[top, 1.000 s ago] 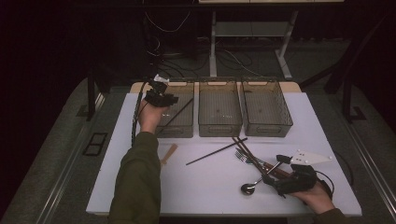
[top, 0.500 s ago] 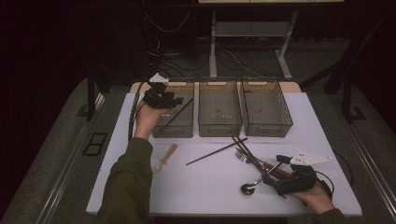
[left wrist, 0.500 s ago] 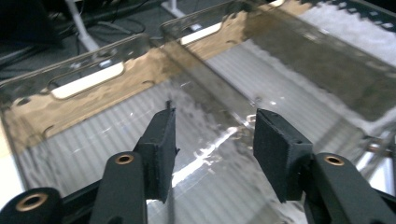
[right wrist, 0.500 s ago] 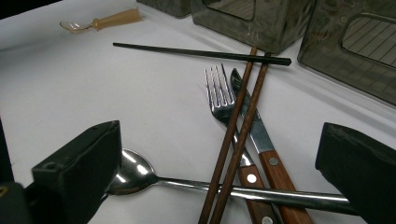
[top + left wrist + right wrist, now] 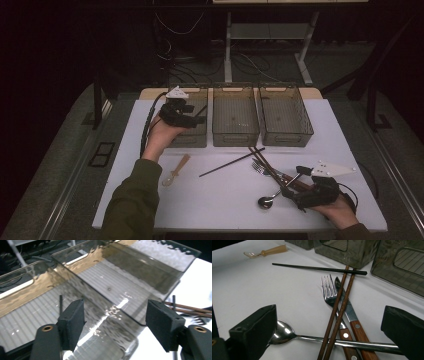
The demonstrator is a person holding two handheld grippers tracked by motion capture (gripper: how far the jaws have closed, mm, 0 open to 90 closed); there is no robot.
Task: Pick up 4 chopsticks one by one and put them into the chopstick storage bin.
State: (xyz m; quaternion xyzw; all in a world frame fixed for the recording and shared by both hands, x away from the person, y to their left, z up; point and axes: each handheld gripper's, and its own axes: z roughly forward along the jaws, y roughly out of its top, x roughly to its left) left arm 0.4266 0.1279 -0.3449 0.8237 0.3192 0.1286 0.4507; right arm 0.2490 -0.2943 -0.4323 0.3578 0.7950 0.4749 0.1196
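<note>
My left gripper (image 5: 192,114) hovers over the left smoky bin (image 5: 190,140). Its jaws have just been opening and stand open with nothing between them (image 5: 115,322). A thin black stick (image 5: 60,303) rests in that bin beside one jaw. My right gripper (image 5: 292,191) lies low on the white table at the front right, open (image 5: 332,327). The handle of a metal spoon (image 5: 284,333) runs between its jaws without being pressed. Across the spoon lie two wooden chopsticks (image 5: 339,310), a fork (image 5: 328,290) and a wood-handled knife (image 5: 352,317).
A middle bin (image 5: 235,137) and a right bin (image 5: 287,137) stand in line behind the cutlery. One black chopstick (image 5: 230,165) lies on the table's middle. A small clear spoon with a tan handle (image 5: 176,172) lies at the left.
The left gripper's jaws have spread apart over the left bin and the left forearm has swung a little. The right hand and the cutlery have kept still.
</note>
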